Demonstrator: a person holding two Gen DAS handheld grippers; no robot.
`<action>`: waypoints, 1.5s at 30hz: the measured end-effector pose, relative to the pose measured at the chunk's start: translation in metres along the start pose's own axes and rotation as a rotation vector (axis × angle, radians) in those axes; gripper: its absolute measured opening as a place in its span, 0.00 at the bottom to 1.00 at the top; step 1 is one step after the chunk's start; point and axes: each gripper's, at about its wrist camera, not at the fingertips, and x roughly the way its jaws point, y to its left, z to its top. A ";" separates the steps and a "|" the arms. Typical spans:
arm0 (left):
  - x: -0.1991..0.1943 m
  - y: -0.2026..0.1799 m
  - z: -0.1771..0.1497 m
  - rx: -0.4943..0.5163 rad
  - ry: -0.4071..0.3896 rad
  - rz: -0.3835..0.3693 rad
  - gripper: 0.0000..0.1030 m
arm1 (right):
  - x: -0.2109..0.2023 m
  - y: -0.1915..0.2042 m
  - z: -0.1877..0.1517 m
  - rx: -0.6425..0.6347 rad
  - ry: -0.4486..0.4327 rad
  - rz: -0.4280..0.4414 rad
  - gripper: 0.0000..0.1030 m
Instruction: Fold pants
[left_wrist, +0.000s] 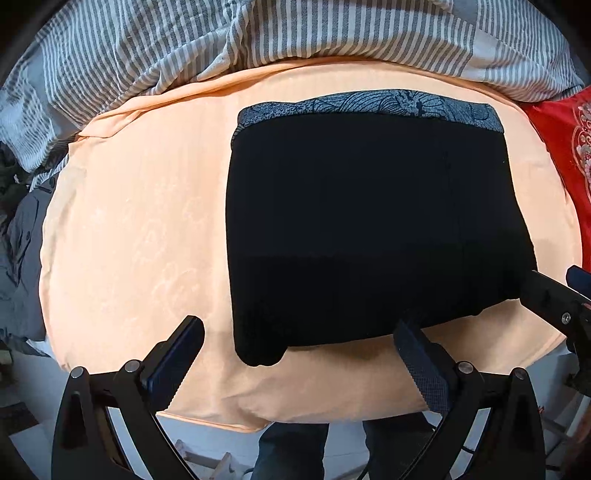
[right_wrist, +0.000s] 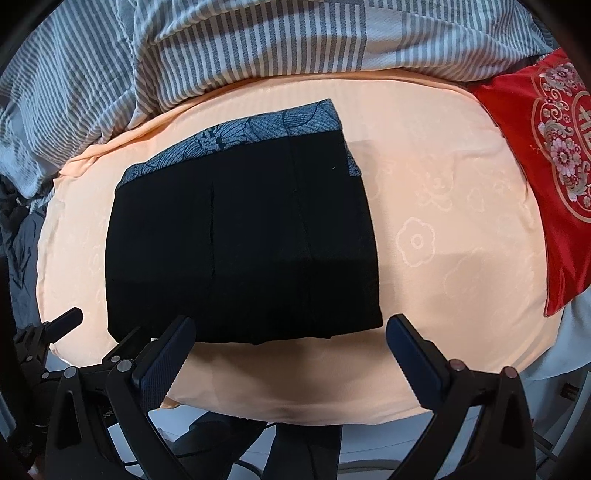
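Pants (left_wrist: 369, 229) folded flat on peach sheet (left_wrist: 129, 240), patterned band toward striped duvet (left_wrist: 147, 48); left gripper (left_wrist: 299, 350) and right gripper (right_wrist: 291, 343) spread wide — nothing held, apparently clear of cloth.

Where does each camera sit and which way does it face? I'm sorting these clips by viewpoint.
Left wrist: on the left gripper, facing down at the folded black pants on the peach bedsheet; open jaws, the person's legs and the right gripper show.
Right wrist: on the right gripper, facing down; open jaws, the left gripper at left.
Shared: pants, sheet, striped grey duvet, red embroidered cushion.
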 end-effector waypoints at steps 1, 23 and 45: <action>0.000 0.001 0.001 -0.001 0.002 0.000 1.00 | 0.000 0.001 0.000 0.000 0.000 0.000 1.00; 0.001 0.006 -0.001 -0.011 0.004 -0.008 1.00 | 0.005 0.012 0.000 -0.023 0.020 -0.012 1.00; 0.003 0.002 -0.002 -0.014 0.005 0.011 1.00 | 0.007 0.004 0.002 -0.018 0.025 -0.008 1.00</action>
